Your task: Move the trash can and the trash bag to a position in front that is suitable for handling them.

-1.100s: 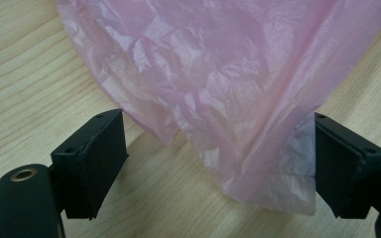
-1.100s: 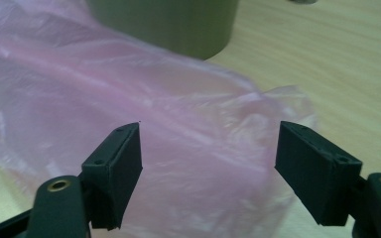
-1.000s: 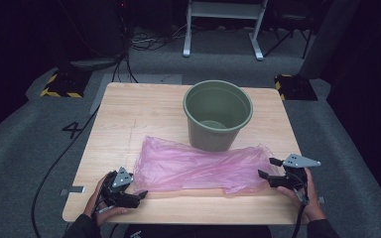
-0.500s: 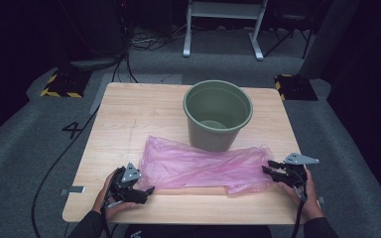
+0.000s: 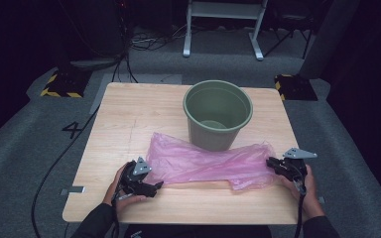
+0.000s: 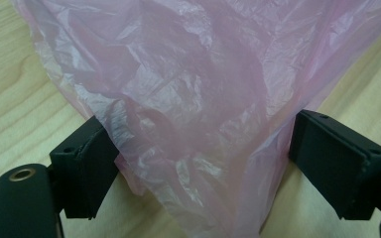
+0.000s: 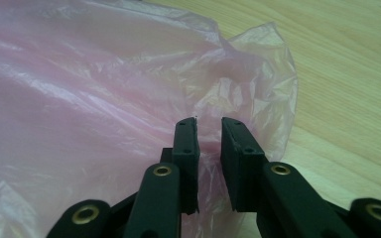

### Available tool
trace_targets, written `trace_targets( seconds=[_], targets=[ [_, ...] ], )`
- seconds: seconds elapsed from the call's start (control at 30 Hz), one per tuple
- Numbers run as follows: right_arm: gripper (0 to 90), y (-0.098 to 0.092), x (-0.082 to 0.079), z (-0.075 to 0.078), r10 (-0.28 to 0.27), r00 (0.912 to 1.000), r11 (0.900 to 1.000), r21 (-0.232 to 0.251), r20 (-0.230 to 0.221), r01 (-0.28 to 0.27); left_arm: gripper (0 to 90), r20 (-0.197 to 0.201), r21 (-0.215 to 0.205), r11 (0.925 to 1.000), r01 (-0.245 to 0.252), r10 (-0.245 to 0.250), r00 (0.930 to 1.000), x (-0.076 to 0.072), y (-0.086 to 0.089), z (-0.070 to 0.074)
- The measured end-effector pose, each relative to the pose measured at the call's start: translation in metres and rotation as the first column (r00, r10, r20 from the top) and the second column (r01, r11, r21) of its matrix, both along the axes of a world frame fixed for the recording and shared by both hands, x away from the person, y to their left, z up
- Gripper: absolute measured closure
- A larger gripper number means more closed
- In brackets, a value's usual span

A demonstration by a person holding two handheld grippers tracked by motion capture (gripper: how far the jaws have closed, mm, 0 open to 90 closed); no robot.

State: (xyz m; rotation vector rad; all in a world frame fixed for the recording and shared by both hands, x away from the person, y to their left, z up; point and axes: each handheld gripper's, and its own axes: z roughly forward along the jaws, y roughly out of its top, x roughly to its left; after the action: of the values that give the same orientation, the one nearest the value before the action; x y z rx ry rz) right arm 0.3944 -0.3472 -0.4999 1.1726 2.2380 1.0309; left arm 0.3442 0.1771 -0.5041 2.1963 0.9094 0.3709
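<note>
While both forearms come in low over the near edge of the table [image 5: 129, 114], each hand lies level on the wood and points inward at the pink plastic bag [image 5: 203, 161] spread between them. Left gripper [image 5: 155, 186]: at the bag's left end, jaws wide apart; in the left gripper view the crumpled bag end [image 6: 193, 114] sits between the two pads, brushing the left one, not pinched. Bag: lying flat across the near half of the table, its far edge against the foot of the green bucket [image 5: 218, 115]. Bucket: upright behind the bag, open top; inside looks bare down to the bottom. Right gripper [image 5: 274, 163]: at the bag's right end, jaws have just been closing, now a narrow gap with a fold of the film [image 7: 129, 99] between the pads; a firm pinch cannot be told.
</note>
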Motion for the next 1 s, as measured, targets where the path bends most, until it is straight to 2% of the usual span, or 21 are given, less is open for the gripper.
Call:
trace_targets(
  seconds=[0.17,0.37,0.47,0.57,0.67,0.73,0.8,0.87,0.9,1.0],
  targets=[
    [78.2,-0.005,0.006,0.001,-0.038,0.9993,0.999,-0.021,-0.001,0.038,14.5,0.002,0.002,1.0000,0.004,-0.004,1.0000,0.009,-0.009,0.000],
    [82.9,-0.014,0.013,0.003,-0.061,0.9981,0.998,-0.017,-0.009,0.061,15.0,0.003,0.002,0.9993,0.036,-0.036,0.9993,0.014,-0.020,0.000],
    [78.1,-0.015,0.012,0.009,-0.060,0.9980,0.998,0.001,0.017,0.060,15.0,0.002,0.007,0.9986,0.052,-0.052,0.9986,0.016,-0.026,0.001],
    [71.4,-0.016,0.007,0.021,-0.059,0.9960,0.997,0.051,0.068,0.055,15.0,0.004,0.007,0.9982,0.059,-0.059,0.9983,0.017,-0.032,0.001],
    [61.9,-0.011,-0.002,0.037,-0.036,0.9911,0.995,0.097,0.128,0.024,15.0,0.002,0.004,0.9982,0.060,-0.060,0.9982,0.018,-0.035,0.000],
    [53.4,-0.005,-0.006,0.044,-0.014,0.9892,0.995,0.099,0.146,-0.001,14.9,0.001,0.006,0.9981,0.062,-0.062,0.9981,0.019,-0.037,0.001],
    [47.0,0.008,-0.010,0.050,0.034,0.9910,0.994,0.095,0.130,-0.046,15.0,0.002,0.003,0.9980,0.064,-0.064,0.9980,0.019,-0.039,0.000],
    [40.4,0.024,-0.015,0.053,0.091,0.9868,0.990,0.093,0.134,-0.104,15.0,0.001,0.005,0.9976,0.069,-0.069,0.9976,0.019,-0.041,0.001],
    [36.0,0.035,-0.018,0.053,0.132,0.9826,0.985,0.089,0.131,-0.145,15.0,0.001,0.004,0.9974,0.071,-0.071,0.9975,0.019,-0.042,0.001],
    [30.3,0.058,-0.024,0.051,0.205,0.9706,0.973,0.081,0.125,-0.216,15.0,0.002,0.004,0.9970,0.078,-0.078,0.9970,0.020,-0.046,0.001]
  ],
)
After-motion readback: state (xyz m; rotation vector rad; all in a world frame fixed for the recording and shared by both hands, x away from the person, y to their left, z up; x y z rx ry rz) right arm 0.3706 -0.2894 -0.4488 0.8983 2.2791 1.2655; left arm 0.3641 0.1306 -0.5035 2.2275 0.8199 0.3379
